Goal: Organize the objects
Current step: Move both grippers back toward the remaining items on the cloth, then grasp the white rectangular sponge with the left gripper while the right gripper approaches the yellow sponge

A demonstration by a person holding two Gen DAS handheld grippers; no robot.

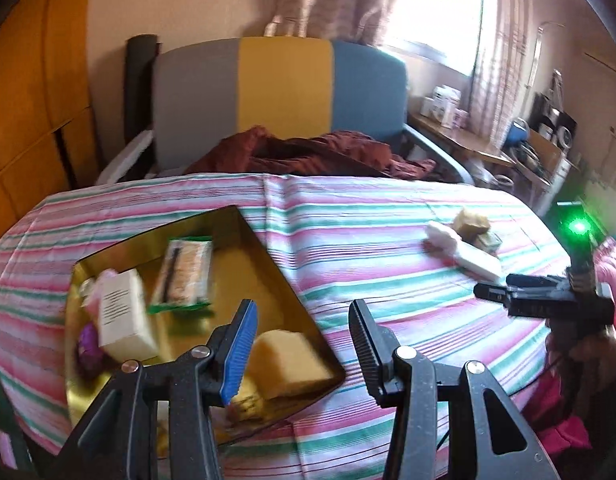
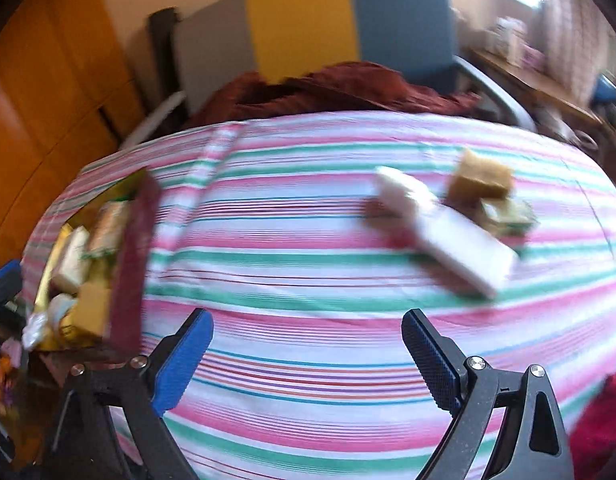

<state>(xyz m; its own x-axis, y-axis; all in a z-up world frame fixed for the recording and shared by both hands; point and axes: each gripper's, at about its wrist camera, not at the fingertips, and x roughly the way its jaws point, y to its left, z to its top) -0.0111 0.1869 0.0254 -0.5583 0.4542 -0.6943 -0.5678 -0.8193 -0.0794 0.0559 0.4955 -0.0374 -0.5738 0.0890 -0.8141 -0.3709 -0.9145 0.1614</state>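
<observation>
A gold-lined box (image 1: 268, 256) lies on the striped bedcover at the left and holds a white carton (image 1: 124, 316), a green-edged snack packet (image 1: 184, 276) and a yellow sponge (image 1: 288, 360). My left gripper (image 1: 300, 340) is open and empty over the box's near right corner. A loose pile lies to the right: a white flat box (image 2: 464, 252), a white packet (image 2: 400, 192), a tan sponge (image 2: 480, 176) and a greenish packet (image 2: 508, 216). My right gripper (image 2: 304, 356) is open and empty, short of the pile. It also shows in the left wrist view (image 1: 492, 292). The gold-lined box shows at the left (image 2: 128, 248).
The striped bedcover (image 1: 348, 240) covers the bed. A dark red blanket (image 1: 308, 152) is bunched at the far end before a grey, yellow and blue headboard (image 1: 284, 88). A cluttered side table (image 1: 460, 136) stands at the right. Orange wardrobe doors (image 1: 32, 100) are at the left.
</observation>
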